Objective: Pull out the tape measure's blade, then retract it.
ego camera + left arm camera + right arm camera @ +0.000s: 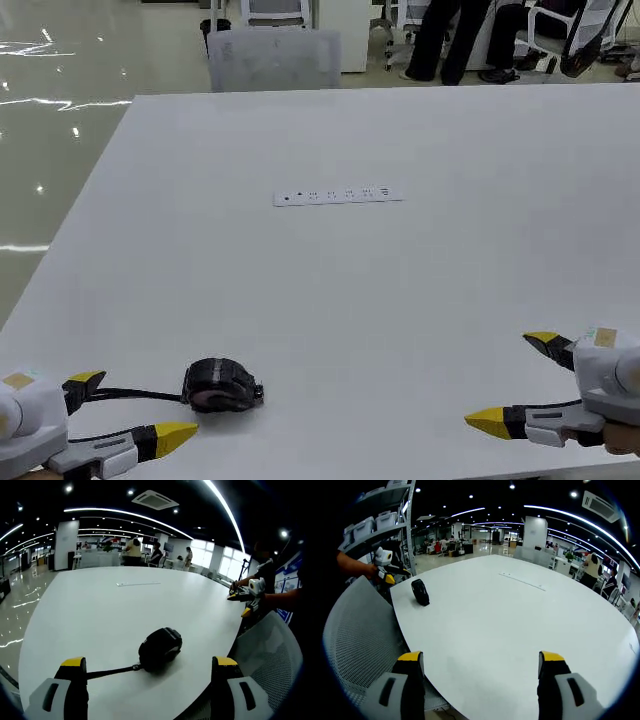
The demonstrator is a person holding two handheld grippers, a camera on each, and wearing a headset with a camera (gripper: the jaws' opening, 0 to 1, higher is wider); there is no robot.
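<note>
- Head view shows a black tape measure (222,385) lying on the white worktop (350,290), near the near left corner.
- A thin black strap (135,395) runs left from the tape measure's case toward the left hand-held gripper (132,407). I cannot tell whether the strap touches a jaw.
- The left hand-held gripper is at the near left edge with its yellow-tipped jaws spread wide, gripping nothing. The tape measure sits just past its tips (in the left gripper view the case lies between the lines of the two jaws, slightly beyond them).
- The right hand-held gripper (512,379) is at the near right edge of the worktop, well apart from the tape measure. Its jaws are also spread wide, with bare worktop between them.
- In the right gripper view the tape measure appears small at the far left, with the other hand-held gripper just beside it in a person's hand.
- A white power strip (338,196) lies flat near the middle of the worktop, far from both hand-held grippers.
- A grey chair (272,58) stands at the far edge of the worktop.
- People (450,40) stand on the floor beyond the far right (legs alone in the head view).
- A grey mesh chair back (360,645) shows at the near left in the right gripper view.
</note>
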